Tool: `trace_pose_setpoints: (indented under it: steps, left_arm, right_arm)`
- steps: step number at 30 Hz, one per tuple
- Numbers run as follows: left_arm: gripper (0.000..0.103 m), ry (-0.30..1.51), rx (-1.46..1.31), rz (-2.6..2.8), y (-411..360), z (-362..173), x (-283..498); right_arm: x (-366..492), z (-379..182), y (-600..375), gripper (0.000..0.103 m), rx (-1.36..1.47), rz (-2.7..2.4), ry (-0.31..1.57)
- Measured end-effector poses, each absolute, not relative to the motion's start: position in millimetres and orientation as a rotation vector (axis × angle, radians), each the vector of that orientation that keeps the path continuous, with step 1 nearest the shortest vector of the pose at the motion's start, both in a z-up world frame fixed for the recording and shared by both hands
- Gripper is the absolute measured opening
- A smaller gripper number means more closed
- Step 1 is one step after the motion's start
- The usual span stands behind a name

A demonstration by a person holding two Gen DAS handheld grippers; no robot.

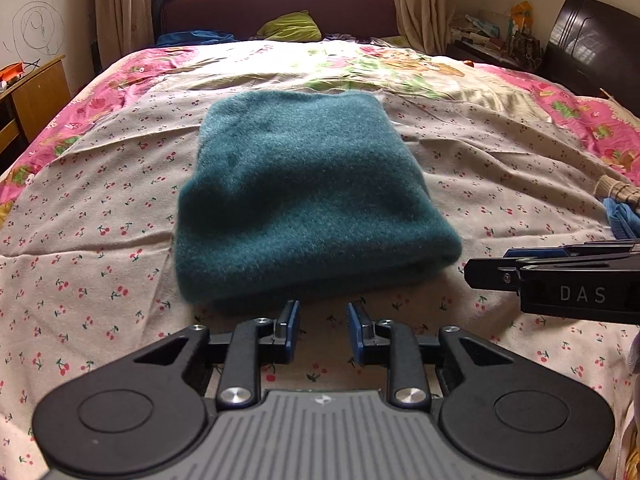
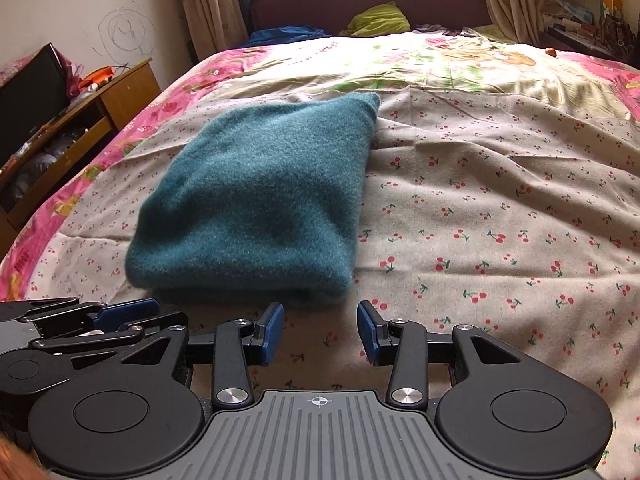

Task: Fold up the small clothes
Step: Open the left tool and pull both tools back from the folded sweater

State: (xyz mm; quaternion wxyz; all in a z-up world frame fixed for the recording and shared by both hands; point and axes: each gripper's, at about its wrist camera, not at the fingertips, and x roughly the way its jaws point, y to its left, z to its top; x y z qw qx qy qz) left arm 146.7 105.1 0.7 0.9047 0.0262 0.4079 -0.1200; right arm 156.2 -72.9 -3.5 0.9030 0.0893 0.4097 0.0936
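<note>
A: Position of teal knit garment (image 1: pixel 312 196)?
B: Folded into a thick rectangular bundle; lying flat on the cherry-print sheet (image 1: pixel 100 208) of the bed, near edge rounded, far corner pointing toward the maroon headboard (image 1: pixel 276 4).
A: Left claw (image 1: pixel 323 330)?
B: Parted, blue pads empty; just short of the bundle's near edge, not touching. Nothing between the jaws but sheet.
A: Right claw (image 2: pixel 320 330)?
B: Likewise parted and empty; placed off the bundle's near right corner, clear of the fabric. Seen from the left wrist view as a black linkage entering at the right, beside the bundle.
A: Surroundings?
B: Green cloth (image 1: pixel 290 26) at the bed's far end; wooden cabinet (image 2: pixel 100 108) left of the bed; curtains flanking the window.
</note>
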Motion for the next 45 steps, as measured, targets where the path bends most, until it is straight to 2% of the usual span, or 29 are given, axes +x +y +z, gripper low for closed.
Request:
trace_pose_setpoints:
  steps: [9, 13, 19, 27, 35, 45]
  left_arm:
    - [0.058, 0.848, 0.039, -0.245, 112.0, 6.2, 133.5]
    - [0.071, 0.843, 0.031, -0.209, 118.8, 4.5, 127.1]
    - [0.078, 0.850, 0.013, -0.193, 121.2, 0.5, 119.1]
    - [0.078, 0.859, 0.060, -0.162, 110.3, 0.6, 115.7]
    - [0.078, 0.858, 0.040, -0.156, 112.0, 3.8, 111.9]
    - [0.078, 0.853, 0.049, -0.157, 112.5, 8.2, 107.7]
  right_arm:
    - [136.2, -7.1, -61.2, 0.041, 0.219, 0.149, 0.870]
    - [129.6, -8.9, -56.6, 0.045, 0.213, 0.153, 0.874]
    - [122.6, -10.9, -52.1, 0.049, 0.212, 0.157, 0.884]
    - [116.7, -11.9, -55.3, 0.052, 0.222, 0.159, 0.886]
    - [111.5, -12.3, -58.3, 0.060, 0.235, 0.153, 0.894]
    - [106.7, -7.9, -58.7, 0.061, 0.250, 0.154, 0.884]
